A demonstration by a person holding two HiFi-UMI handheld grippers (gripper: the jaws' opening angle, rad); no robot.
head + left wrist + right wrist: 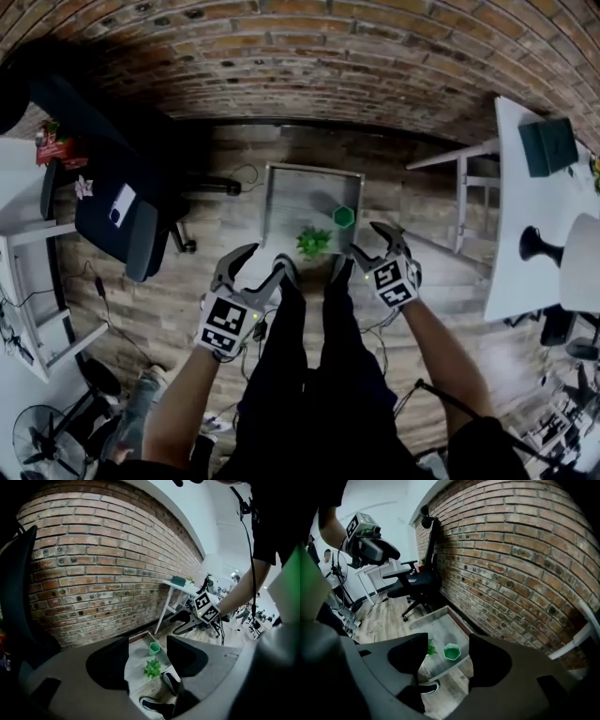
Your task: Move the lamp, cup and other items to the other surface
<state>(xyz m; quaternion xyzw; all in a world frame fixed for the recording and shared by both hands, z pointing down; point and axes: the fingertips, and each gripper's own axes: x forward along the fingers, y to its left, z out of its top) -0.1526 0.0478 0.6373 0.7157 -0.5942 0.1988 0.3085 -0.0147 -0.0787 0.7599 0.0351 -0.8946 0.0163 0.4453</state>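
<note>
Brick wall, wood floor, low grey table (281,192) against the wall. Green cup (344,217) sits on its right side, plant (314,242) at its near edge. Right gripper (367,240) is nearer the cup and sighted on it. Left gripper (265,261) hangs off the table's near-left corner. Both jaws apart, empty.

No legible text; the claw cubes (225,325) (395,282) bear only square coded markers.

You have open room above the table (291,197); the cup (344,217) and plant (314,243) crowd its near end.
</note>
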